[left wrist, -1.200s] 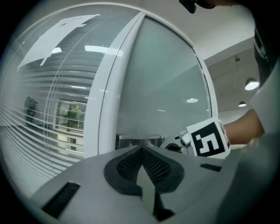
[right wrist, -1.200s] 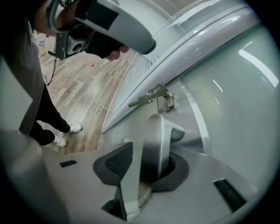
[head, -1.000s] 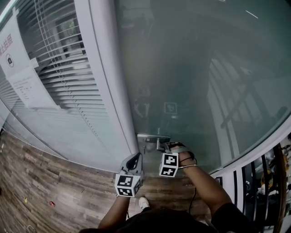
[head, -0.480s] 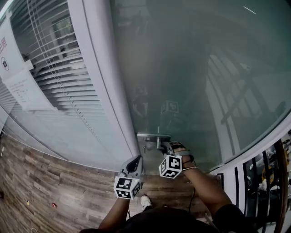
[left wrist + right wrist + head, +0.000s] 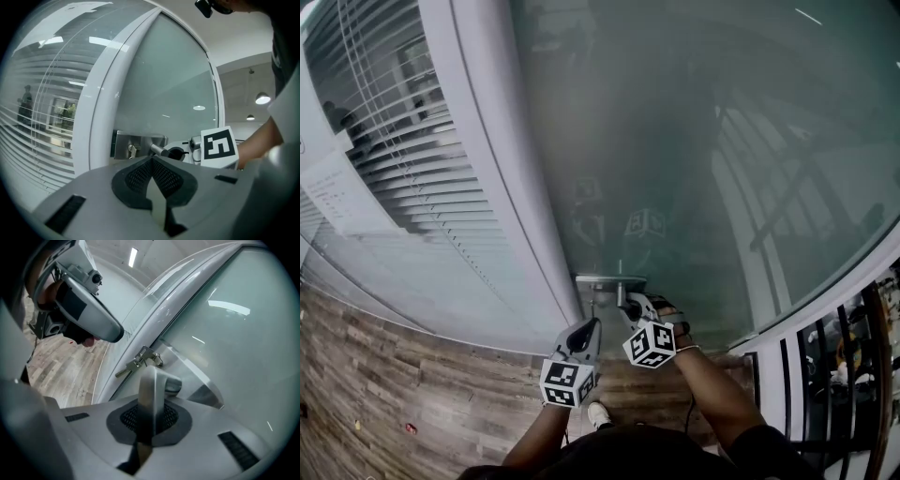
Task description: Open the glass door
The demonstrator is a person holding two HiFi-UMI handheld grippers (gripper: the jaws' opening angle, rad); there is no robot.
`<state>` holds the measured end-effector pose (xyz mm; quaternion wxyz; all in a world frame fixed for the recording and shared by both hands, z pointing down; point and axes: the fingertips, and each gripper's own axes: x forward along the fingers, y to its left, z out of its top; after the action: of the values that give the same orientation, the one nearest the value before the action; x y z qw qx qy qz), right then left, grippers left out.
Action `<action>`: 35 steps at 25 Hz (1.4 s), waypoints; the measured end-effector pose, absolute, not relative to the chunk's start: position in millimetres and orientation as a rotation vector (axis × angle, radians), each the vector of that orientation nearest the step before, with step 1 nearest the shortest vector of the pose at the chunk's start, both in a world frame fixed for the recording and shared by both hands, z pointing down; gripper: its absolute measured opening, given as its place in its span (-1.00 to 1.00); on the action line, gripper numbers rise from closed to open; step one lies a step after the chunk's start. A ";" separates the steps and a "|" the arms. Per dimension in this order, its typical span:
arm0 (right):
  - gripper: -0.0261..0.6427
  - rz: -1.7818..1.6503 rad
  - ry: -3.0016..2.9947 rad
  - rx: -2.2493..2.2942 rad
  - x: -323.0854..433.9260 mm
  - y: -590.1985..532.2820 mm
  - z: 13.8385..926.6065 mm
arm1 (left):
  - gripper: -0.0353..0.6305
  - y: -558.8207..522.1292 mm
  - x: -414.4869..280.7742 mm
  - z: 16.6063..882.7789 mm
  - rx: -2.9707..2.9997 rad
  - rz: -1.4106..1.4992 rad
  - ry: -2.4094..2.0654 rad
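One frosted, pale-green glass door [image 5: 694,150] stands ahead of both pairs of fingers, with one brushed-steel lever handle [image 5: 150,385] and one metal key [image 5: 136,363] in the lock just beyond. The fingers of the right gripper [image 5: 150,418] are clenched on that handle. Those of the left gripper [image 5: 152,161] are pressed together on nothing, short of the lock plate.

Teal-tinted glass door [image 5: 675,141]; silver handle [image 5: 150,390]; brown wood-grain floor [image 5: 394,394].

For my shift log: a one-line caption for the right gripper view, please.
Right gripper shut on the metal lever handle of the glass door, a key beside it.
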<state>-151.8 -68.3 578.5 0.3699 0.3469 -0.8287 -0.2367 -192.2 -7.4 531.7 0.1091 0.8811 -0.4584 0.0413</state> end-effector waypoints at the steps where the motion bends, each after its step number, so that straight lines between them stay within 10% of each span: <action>1: -0.88 -0.599 -2.125 0.887 -151.7 -70.2 579.0 | -0.90 -8.8 -189.8 531.7 2.597 0.125 -1.338; 35: -0.88 -0.294 -2.041 0.958 -93.2 -299.5 597.4 | -0.90 -179.2 -112.6 537.5 2.506 0.203 -1.450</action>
<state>-93.2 -299.5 597.4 0.4204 0.3821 -0.8145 -0.1174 -112.6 -179.2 537.5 0.1195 0.8573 -0.4960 0.0694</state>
